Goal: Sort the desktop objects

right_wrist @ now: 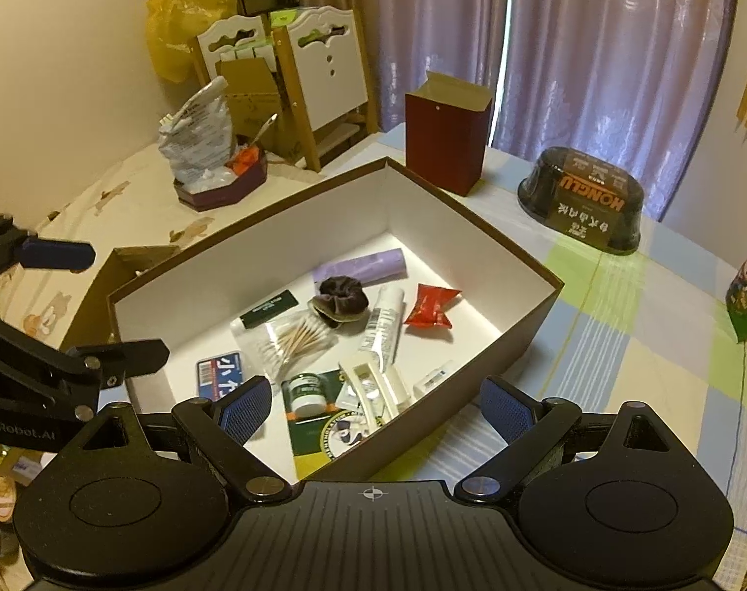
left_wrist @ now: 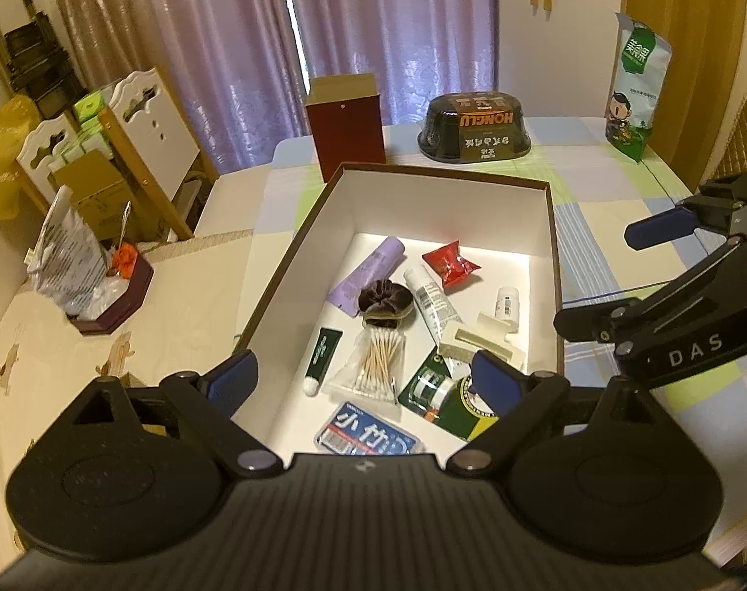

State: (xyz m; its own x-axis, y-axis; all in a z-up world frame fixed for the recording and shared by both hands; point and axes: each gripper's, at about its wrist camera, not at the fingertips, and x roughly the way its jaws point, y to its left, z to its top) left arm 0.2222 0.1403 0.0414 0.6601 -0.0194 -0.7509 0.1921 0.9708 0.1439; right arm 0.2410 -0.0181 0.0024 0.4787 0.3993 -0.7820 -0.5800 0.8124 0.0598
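A brown box with a white inside (left_wrist: 294, 231) (right_wrist: 536, 325) sits on the checked tablecloth and holds several small items: a purple roll (left_wrist: 368, 268) (right_wrist: 361, 263), a dark scrunchie (left_wrist: 386, 298) (right_wrist: 341, 298), a red sachet (left_wrist: 450, 263) (right_wrist: 430, 310), a white tube (left_wrist: 430, 300) (right_wrist: 386, 325), a bag of cotton swabs (left_wrist: 378, 359) (right_wrist: 297, 340), a cream hair clip (left_wrist: 477, 342) (right_wrist: 373, 384) and a blue tissue pack (left_wrist: 368, 433) (right_wrist: 220, 369). My left gripper (left_wrist: 368, 381) hangs open above the box's near end. My right gripper (right_wrist: 373, 406) is open over the box's near corner, holding nothing.
A dark red open carton (left_wrist: 346, 125) (right_wrist: 445, 143) stands behind the box. A black oval tub (left_wrist: 474, 128) (right_wrist: 585, 207) and a green-white snack bag (left_wrist: 634, 83) lie at the back. A purple tray with a crumpled bag (left_wrist: 112, 295) (right_wrist: 216, 182) sits left.
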